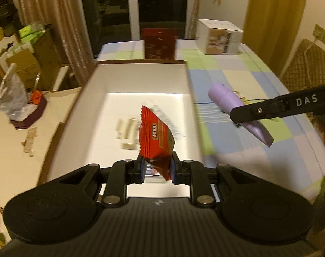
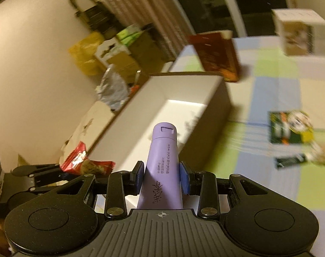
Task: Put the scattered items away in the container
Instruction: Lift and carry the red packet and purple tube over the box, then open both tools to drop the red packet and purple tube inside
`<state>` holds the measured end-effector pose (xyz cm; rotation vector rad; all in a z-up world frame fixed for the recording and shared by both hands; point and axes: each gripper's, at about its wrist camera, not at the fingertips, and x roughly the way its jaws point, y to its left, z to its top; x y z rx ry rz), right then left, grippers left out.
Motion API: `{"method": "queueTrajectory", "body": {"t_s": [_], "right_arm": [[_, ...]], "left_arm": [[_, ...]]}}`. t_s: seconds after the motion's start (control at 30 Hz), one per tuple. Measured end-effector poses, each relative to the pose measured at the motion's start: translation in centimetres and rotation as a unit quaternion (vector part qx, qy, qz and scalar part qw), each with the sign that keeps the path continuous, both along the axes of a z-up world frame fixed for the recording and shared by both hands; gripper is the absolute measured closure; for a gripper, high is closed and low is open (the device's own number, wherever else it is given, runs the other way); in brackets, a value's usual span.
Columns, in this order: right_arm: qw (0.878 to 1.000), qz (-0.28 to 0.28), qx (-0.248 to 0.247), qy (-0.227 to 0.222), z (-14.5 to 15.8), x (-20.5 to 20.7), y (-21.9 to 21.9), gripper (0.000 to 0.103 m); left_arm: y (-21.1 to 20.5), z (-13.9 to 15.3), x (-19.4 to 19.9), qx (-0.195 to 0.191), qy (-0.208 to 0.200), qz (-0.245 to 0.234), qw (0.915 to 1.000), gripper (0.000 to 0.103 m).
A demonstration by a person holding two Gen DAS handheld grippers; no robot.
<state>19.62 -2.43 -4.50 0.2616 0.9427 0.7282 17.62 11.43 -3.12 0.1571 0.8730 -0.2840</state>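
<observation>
The left gripper [image 1: 157, 169] is clamped on the lower corner of a crinkled red foil snack packet [image 1: 156, 136], which hangs above the near end of the open white rectangular cardboard box [image 1: 141, 79]. The box floor shows small pale sticks [image 1: 127, 131] near its middle, with bare white floor beyond them up to the far wall. The right gripper [image 2: 161, 176] is closed on a lilac plastic squeeze tube [image 2: 162, 160], cap forward, held over the checked tablecloth [image 2: 269, 85] just outside the box's right wall. Still on the cloth, well apart from the box, lie a green printed sachet [image 2: 290, 127] and a dark narrow sachet [image 2: 290, 160].
</observation>
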Motion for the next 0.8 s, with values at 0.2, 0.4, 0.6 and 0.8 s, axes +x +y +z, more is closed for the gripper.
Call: {"method": "queueTrajectory", "body": {"t_s": [0.2,0.4,0.6,0.8], "right_arm": [[0.999,0.038,-0.023,-0.013,-0.4,1.5,5.5,0.065],[0.996,0.057,-0.065,-0.008,-2.9,1.9,9.1,0.065],[0.992,0.07,-0.105,0.003,-5.6,1.8,11.4,0.065],[0.988,0.081,-0.128,0.012,-7.4,1.7,13.9,0.065]], "left_arm": [[2.4,-0.6,2.5,0.031,0.022,-0.002,0.9993,0.085],[3.7,-2.7,4.6,0.063,0.057,-0.016,0.9963,0.085],[5.2,-4.9,6.3,0.078,0.095,-0.026,0.9921,0.085],[6.3,-6.8,8.0,0.108,0.144,-0.043,0.9826,0.085]]}}
